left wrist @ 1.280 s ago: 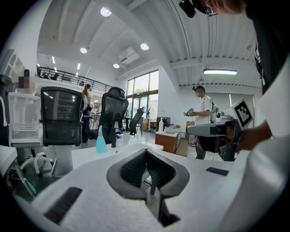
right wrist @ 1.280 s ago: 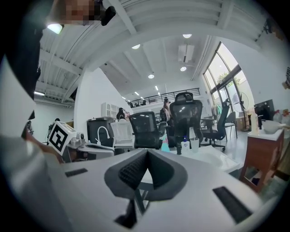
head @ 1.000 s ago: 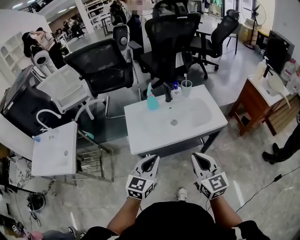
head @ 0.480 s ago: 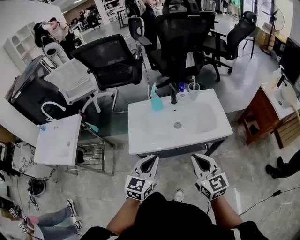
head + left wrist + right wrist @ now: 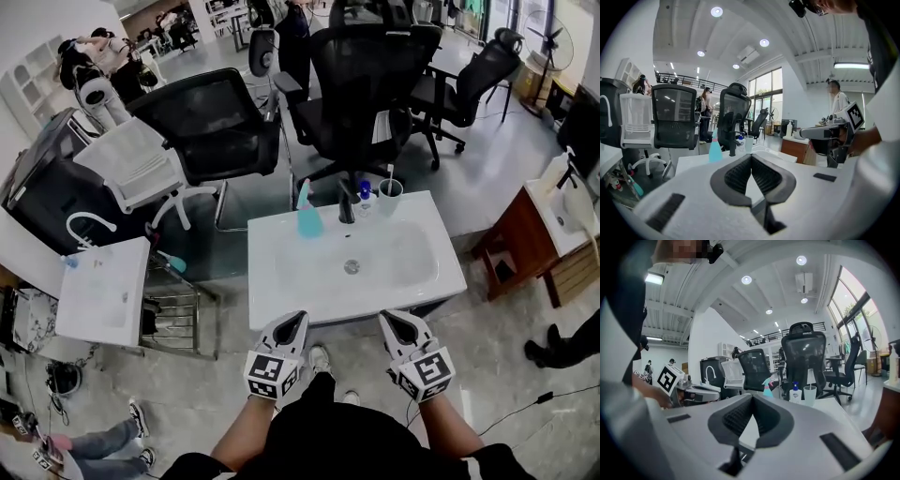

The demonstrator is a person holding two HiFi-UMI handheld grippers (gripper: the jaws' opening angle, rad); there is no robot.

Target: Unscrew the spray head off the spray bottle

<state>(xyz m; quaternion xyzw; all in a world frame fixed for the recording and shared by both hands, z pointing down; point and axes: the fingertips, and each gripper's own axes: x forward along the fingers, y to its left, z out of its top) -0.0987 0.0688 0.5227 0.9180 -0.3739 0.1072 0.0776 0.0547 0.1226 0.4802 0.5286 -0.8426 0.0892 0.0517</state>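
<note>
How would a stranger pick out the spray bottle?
Find the white washbasin in front of the person. At its far edge stands a black faucet, with the spray bottle just left of it. It alone is teal and cone-shaped; the pump bottle and cup stand right of the faucet.

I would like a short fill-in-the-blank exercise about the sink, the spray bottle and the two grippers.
In the head view, the spray bottle stands to the ____ of the black faucet. The white cup stands on the faucet's ____ side. The left gripper and the right gripper are both ____, holding nothing.
Missing words: left; right; shut.
</note>
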